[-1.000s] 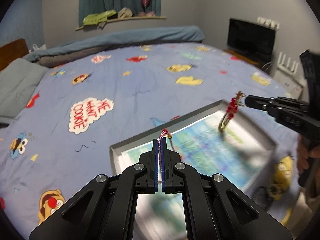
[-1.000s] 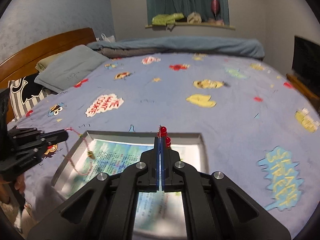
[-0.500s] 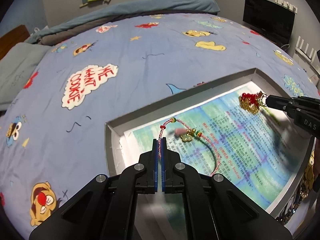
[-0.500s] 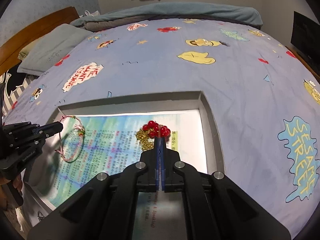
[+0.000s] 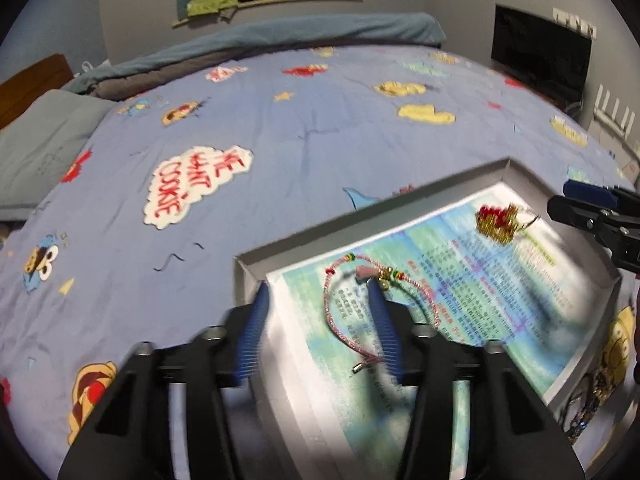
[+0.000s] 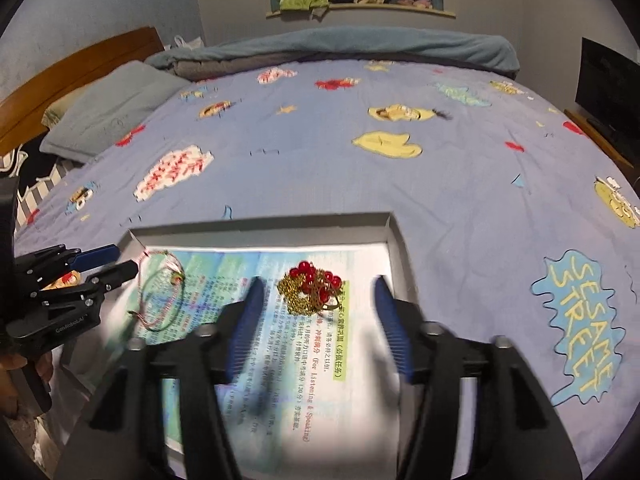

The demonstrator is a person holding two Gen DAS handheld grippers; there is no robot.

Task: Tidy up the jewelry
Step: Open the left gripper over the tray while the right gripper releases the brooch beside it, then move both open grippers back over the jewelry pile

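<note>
While both grippers hang over a shallow grey box (image 5: 404, 200) on the bed, each has its jaws spread wide and grips nothing. Left gripper (image 5: 320, 328): seen from its own camera, the blue-padded fingers (image 5: 252, 336) straddle the box's near-left corner, the left finger over the box wall at about 7 o'clock of the box, the right finger above the printed sheet (image 5: 480, 280) that lines the box floor. A pink cord bracelet (image 5: 360, 300) with small green, red and gold beads lies flat on the sheet between and just ahead of these fingers, its loose end toward 6 o'clock; whether the right finger touches it cannot be told because of blur. Right gripper (image 6: 320, 320): from its own camera, its fingers stand apart over the sheet, and a heap of gold chain with red beads (image 6: 312, 288) rests on the sheet between the fingertips, at 12 o'clock from the gripper. In this view the bracelet lies at 9 o'clock of the heap, well apart from it, just beside the left gripper's tips. Box and contents sit on a blue cartoon-print bedspread (image 6: 360, 184); a grey pillow (image 6: 112, 108) lies at 10 o'clock.
</note>
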